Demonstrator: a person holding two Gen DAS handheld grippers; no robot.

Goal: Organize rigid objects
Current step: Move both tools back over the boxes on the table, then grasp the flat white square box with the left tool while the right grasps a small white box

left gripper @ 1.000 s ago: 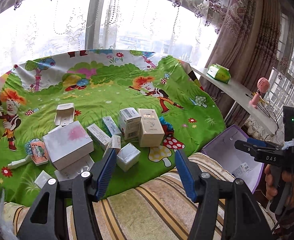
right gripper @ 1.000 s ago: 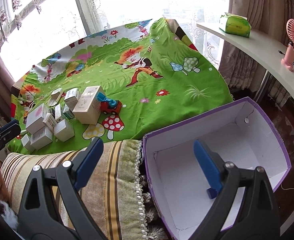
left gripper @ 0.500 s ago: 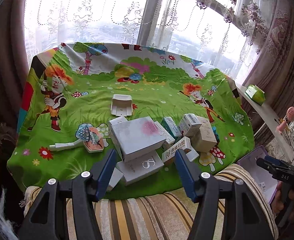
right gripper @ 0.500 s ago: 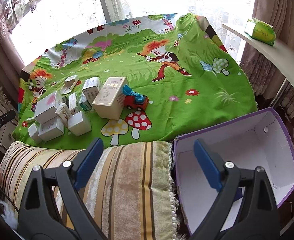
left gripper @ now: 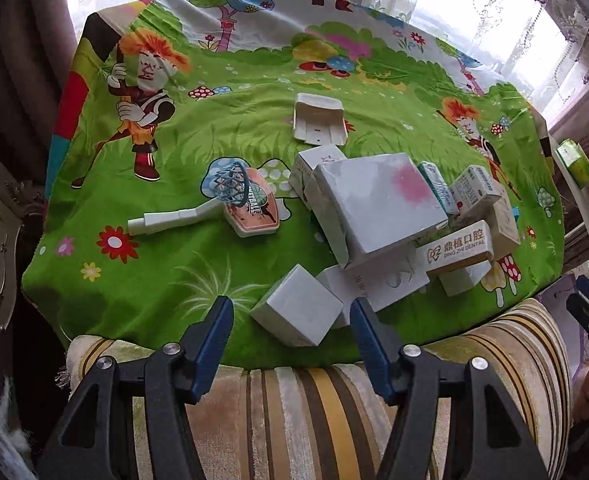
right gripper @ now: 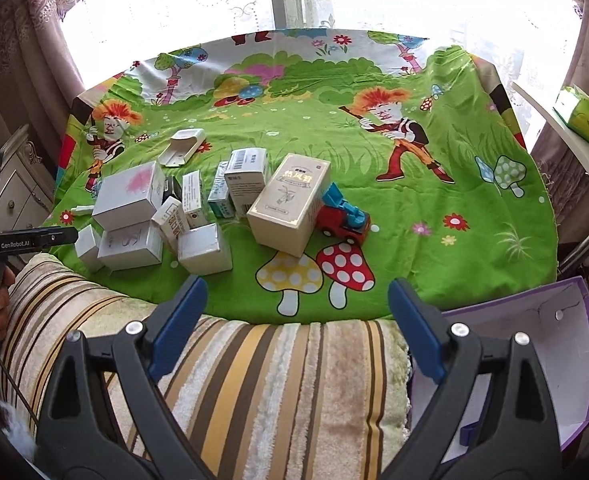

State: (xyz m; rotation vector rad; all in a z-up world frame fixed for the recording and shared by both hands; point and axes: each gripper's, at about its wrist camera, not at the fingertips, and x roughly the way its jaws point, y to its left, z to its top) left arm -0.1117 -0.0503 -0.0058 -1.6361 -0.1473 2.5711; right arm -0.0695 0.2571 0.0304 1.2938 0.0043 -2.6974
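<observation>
Nearest, both tools hover over a striped cushion (right gripper: 278, 364). The left tool (left gripper: 292, 330) stands half spread with nothing between its blue pads, a small white cube box (left gripper: 296, 310) just beyond its tips. The right tool (right gripper: 296, 322) gapes wide and empty, a purple-rimmed box (right gripper: 566, 360) open at its right. Farther on, over the green cartoon cloth (right gripper: 434, 200), a cluster of cartons crowds together: a pink-stained white box (left gripper: 378, 204), a tall beige carton (right gripper: 288, 204) touching a red toy truck (right gripper: 344, 218), and a white tray (left gripper: 319, 125) apart behind.
</observation>
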